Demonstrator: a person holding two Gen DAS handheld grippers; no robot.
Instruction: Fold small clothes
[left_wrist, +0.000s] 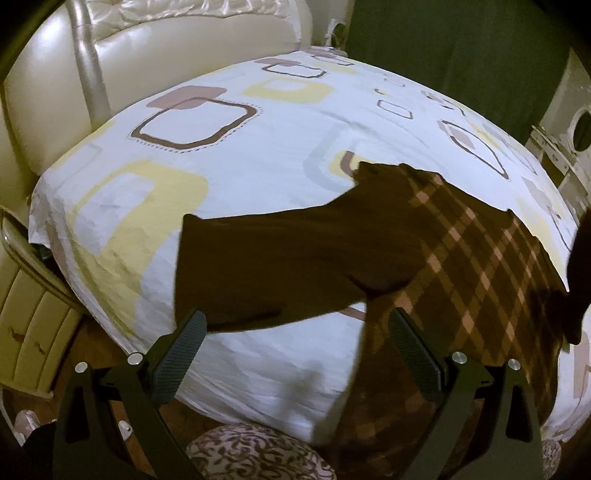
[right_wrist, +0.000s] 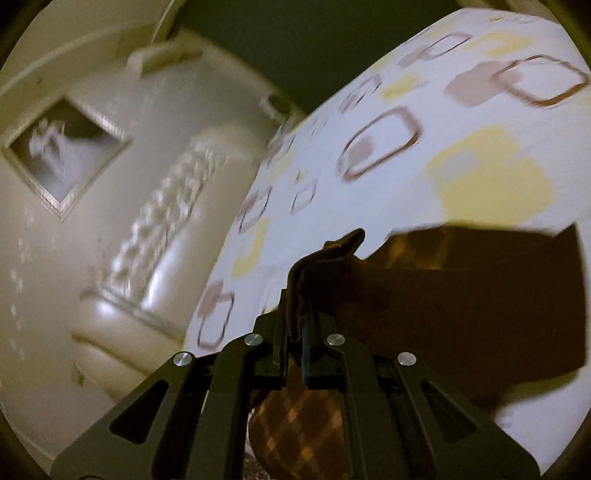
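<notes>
L wrist view: bed (left_wrist: 258, 155) w/ white sheet printed in yellow, brown and grey rounded squares. Brown garment (left_wrist: 369, 251) lies on the sheet toward the near edge, right of centre. Plain dark-brown sleeve (left_wrist: 280, 266) stretches left across the sheet; body has a brown/peach plaid pattern and runs down over the near edge of the bed. Collar end points toward the bed's middle.

L gripper (left_wrist: 295, 354): tongs spread wide, nothing between the pads. Hovers above the near edge of the bed; left finger over the sleeve's cuff area, right finger over the plaid part. Contact w/ cloth: can't tell.

R gripper (right_wrist: 295, 332): tongs pressed together, pinching a folded edge of the brown garment (right_wrist: 443, 302). Cloth bunches up out of the tips, and a dark panel hangs off to the right, lifted clear of the sheet (right_wrist: 388, 206). Plaid portion shows below the gripper body. View is tilted and motion-blurred.

Surroundings: cream padded headboard (left_wrist: 55, 92) at the bed's far-left edge; framed picture (right_wrist: 66, 155) on the wall, blurred. Patterned cushion (left_wrist: 255, 454) below the near edge, L view.
</notes>
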